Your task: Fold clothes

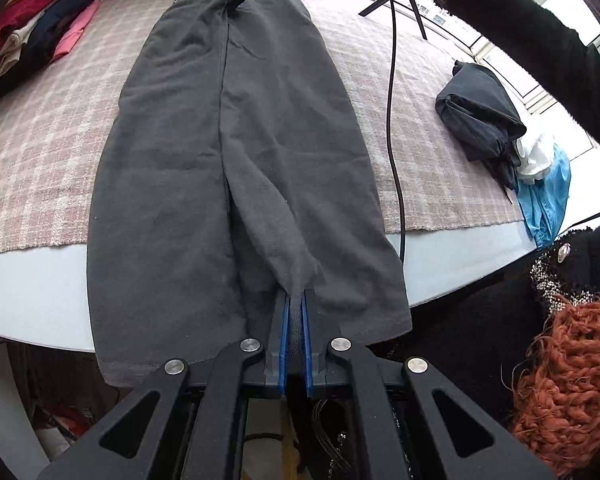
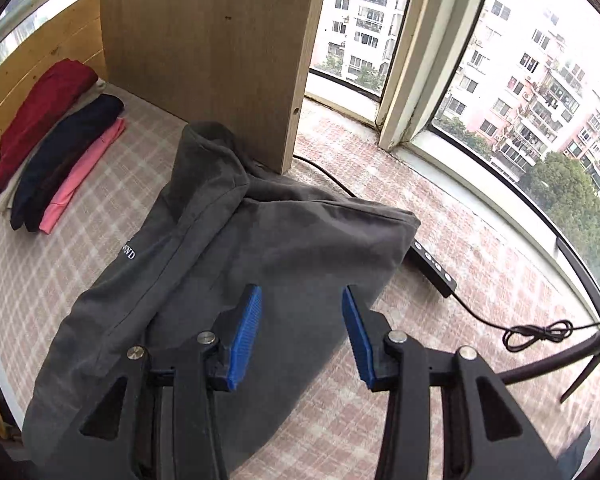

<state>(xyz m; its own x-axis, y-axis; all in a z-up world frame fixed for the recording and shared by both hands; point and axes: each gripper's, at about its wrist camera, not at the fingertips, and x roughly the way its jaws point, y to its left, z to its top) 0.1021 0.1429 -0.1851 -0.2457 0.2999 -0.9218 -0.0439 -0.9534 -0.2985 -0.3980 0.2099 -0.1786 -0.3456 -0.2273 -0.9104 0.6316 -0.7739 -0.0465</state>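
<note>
Dark grey trousers lie lengthwise on the counter, on a pink checked cloth; waistband at 12 o'clock in the left wrist view, leg hems at 6 hanging over the near edge. Left claw is clamped tight on a pinch of hem between the two legs; blue pads squeeze the fabric, nothing spare in the gap.

Right claw hovers over the waist end; jaws stand partly apart w/ nothing between them, trousers under and beyond the tips but not gripped.

Step in hand, as I judge it: take the waistband w/ the right claw so both ends are held, then fold lengthwise end to end. To do it well: aim the right claw at the waist edge toward 12–1 o'clock in its view, near the corner, not mid-panel; catch both layers; close fully before lifting. Keep the left pinch firm so the legs stay aligned; lift both ends evenly, else the cloth sags & twists.

Watch the black cable and its controller at 3 o'clock beside the waist; don't snag them. Stack of folded clothes sits at 9–10 o'clock, well apart.
</note>
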